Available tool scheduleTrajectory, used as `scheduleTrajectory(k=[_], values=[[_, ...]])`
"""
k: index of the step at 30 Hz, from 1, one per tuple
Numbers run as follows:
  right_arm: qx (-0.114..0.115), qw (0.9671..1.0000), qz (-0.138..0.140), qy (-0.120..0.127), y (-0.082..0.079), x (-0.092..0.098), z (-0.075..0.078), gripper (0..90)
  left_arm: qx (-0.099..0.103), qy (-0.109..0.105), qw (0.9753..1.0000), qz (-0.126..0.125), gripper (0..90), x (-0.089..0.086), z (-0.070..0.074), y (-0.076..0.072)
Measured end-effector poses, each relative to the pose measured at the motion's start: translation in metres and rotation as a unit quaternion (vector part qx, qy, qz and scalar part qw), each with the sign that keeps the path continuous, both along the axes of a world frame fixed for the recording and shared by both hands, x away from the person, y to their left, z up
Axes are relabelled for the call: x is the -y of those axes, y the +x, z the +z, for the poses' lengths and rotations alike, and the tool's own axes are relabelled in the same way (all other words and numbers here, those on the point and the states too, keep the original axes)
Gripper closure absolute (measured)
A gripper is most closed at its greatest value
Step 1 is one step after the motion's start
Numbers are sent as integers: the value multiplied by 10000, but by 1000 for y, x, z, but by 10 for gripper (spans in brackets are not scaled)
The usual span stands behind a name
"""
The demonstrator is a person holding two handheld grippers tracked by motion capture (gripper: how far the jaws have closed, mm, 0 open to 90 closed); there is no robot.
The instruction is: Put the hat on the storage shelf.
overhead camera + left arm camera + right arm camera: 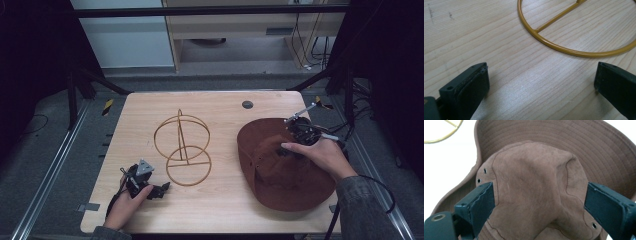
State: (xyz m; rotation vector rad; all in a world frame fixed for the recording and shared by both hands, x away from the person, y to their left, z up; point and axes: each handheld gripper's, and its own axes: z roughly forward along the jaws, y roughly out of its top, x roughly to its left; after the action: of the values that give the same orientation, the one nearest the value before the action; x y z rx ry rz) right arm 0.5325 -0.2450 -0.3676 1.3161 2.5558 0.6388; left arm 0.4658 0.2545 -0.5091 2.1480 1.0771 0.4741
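The pale wooden worktop sits in a dim room with dark floor and rails around it, and on it I have a brown hat at the right and a gold wire stand near the middle, well apart from each other. My right gripper hangs over the hat's crown, fingers spread wide to either side of the crown and, as far as I can tell, not yet pinching the cloth. The risk I see here is that the soft crown buckles when I close, so I catch only a fold and the brim drags or the hat slips free on the lift; closing too low could also trap the brim along with the crown. The stand looks light and open, so a swinging brim could knock or tip it. My right hand lies over the hat with the wrist angled in from the lower right, gripper pointing down and toward the centre. My left gripper rests low at the near left, fingers wide and empty just above the wood, aimed at the stand's base ring, near it but not touching.
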Motion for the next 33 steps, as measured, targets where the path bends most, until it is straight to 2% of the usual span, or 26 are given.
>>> scheduleTrajectory(k=[7, 21, 28, 29, 31, 33], values=[[-117, 9999, 10, -51, 4, -2, -10, 122, 1, 2, 10000, -1, 0, 0, 0, 0], [-264, 9994, 115, -174, 10, -4, -18, 185, 1, 1, 10000, -1, 0, 0, 0, 0], [-363, 9988, 209, -239, 11, -5, -26, 259, 0, 1, 10000, -1, 0, 0, 0, 0], [-379, 9984, 268, -313, 10, -6, -29, 345, 1, 0, 10000, 0, 0, 0, 0, 0], [-378, 9984, 280, -330, 10, -6, -29, 381, 1, 1, 10000, -1, 0, 0, 0, 0], [-334, 9984, 329, -313, 10, -6, -29, 522, 1, 0, 10000, 0, 0, 0, 0, 0]])
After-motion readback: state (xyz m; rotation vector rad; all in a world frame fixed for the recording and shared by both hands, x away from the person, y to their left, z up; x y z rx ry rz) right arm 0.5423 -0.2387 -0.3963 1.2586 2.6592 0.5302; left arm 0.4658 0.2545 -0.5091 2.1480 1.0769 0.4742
